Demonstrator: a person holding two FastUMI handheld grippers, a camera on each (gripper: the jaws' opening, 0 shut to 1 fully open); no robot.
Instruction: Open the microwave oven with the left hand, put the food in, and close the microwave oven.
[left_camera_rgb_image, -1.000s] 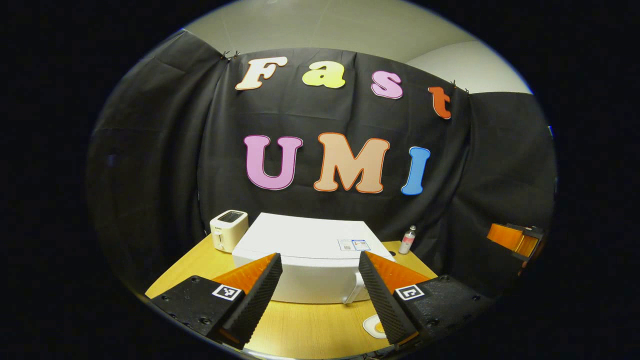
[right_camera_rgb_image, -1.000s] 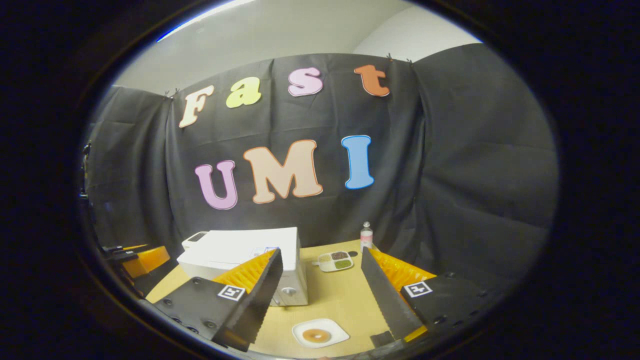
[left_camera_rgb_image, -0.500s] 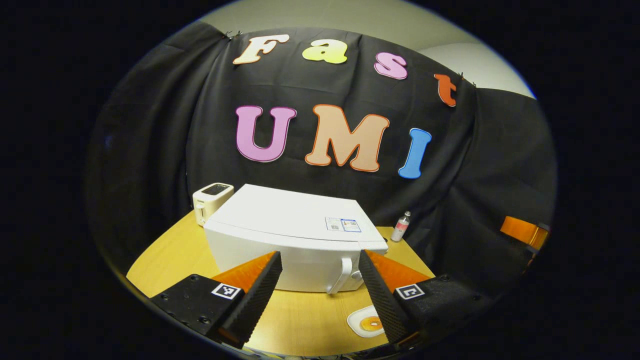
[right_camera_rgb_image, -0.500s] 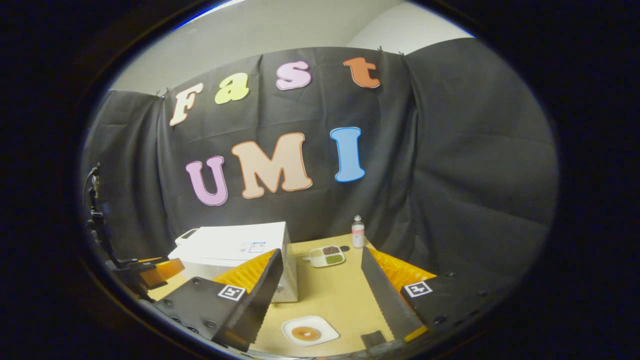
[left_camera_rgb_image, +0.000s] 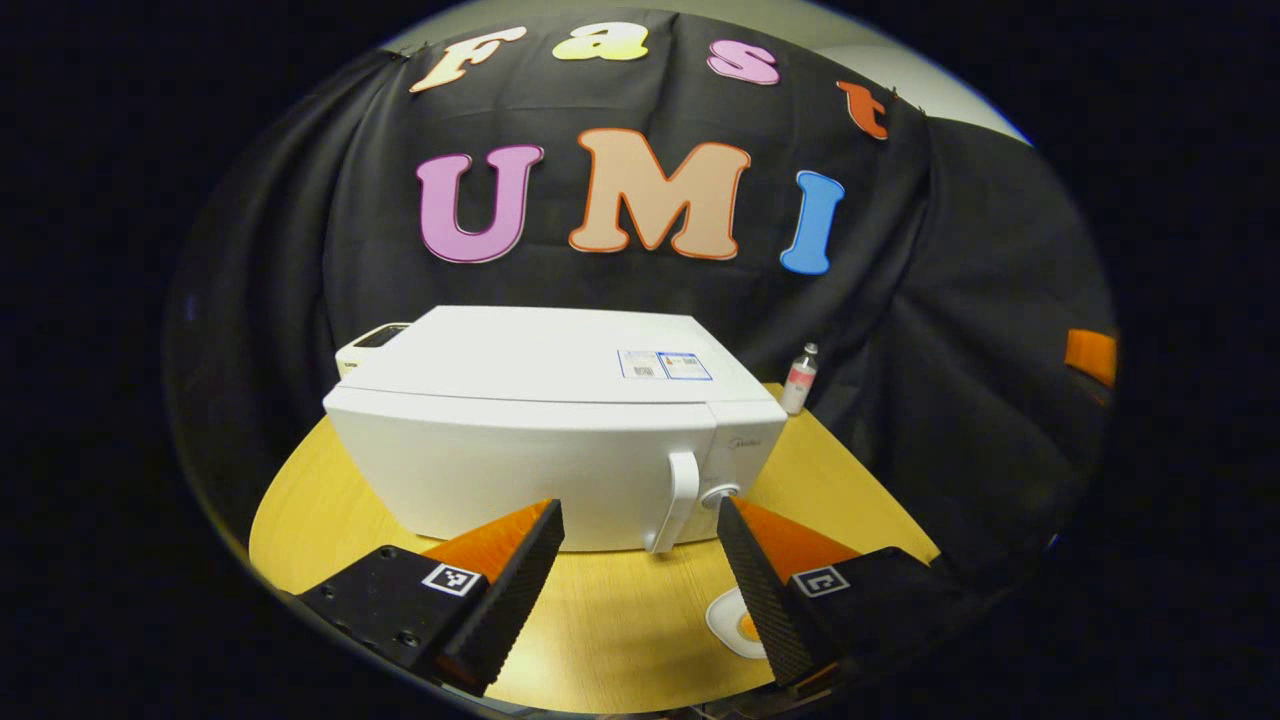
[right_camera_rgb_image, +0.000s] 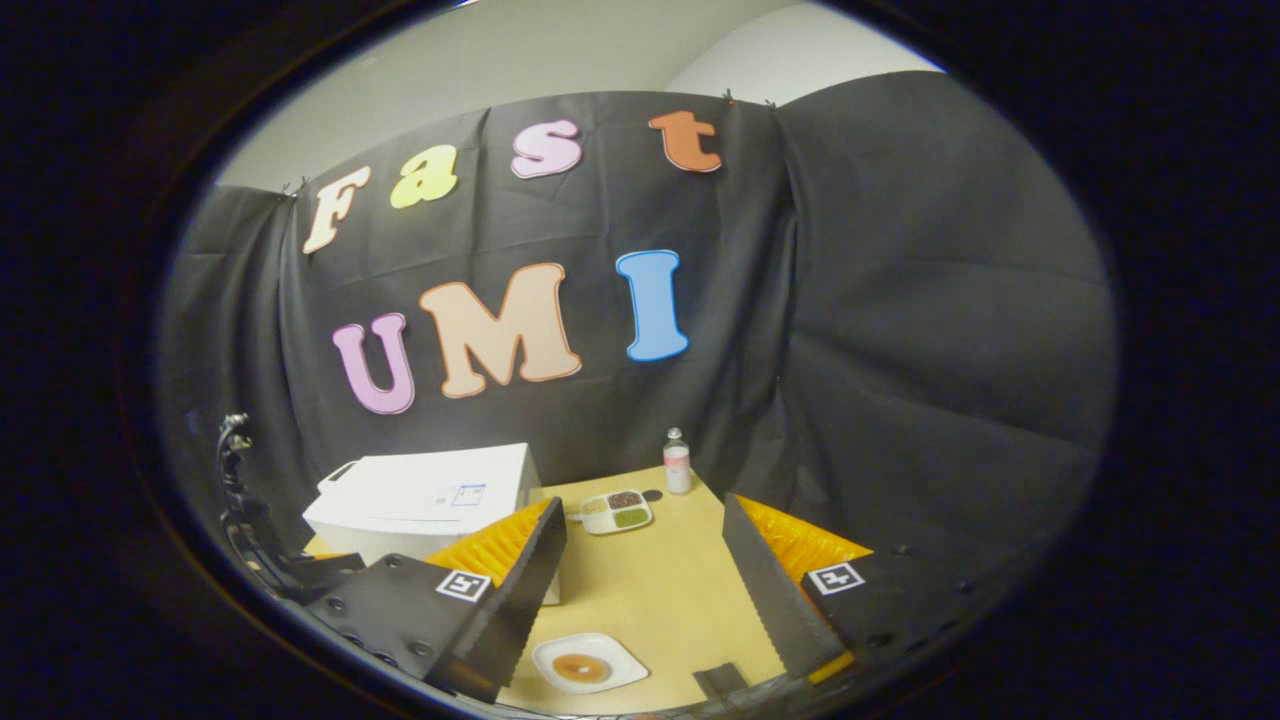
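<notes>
Inspector A: We note the left claw (left_camera_rgb_image: 640, 580), spread wide and empty, has closed in on the microwave oven (left_camera_rgb_image: 560, 430); its door handle (left_camera_rgb_image: 683, 500) now sits just ahead, door shut.

Inspector B: We find the right claw (right_camera_rgb_image: 645, 600) likewise released above the food plate (right_camera_rgb_image: 583, 665) on the worktop (right_camera_rgb_image: 670, 590). Opening appears imminent.

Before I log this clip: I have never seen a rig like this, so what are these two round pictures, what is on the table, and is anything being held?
A person carries a hand-held gripper in each hand, with a fisheye camera on each looking along its two fingers. The left gripper view shows the left hand-held gripper open, facing the shut white microwave oven and its door handle. The right gripper view shows the right hand-held gripper open above a small white plate of food. On the wooden table there are also a divided dish and a small bottle; a toaster sits behind the oven. Nothing is held.
</notes>
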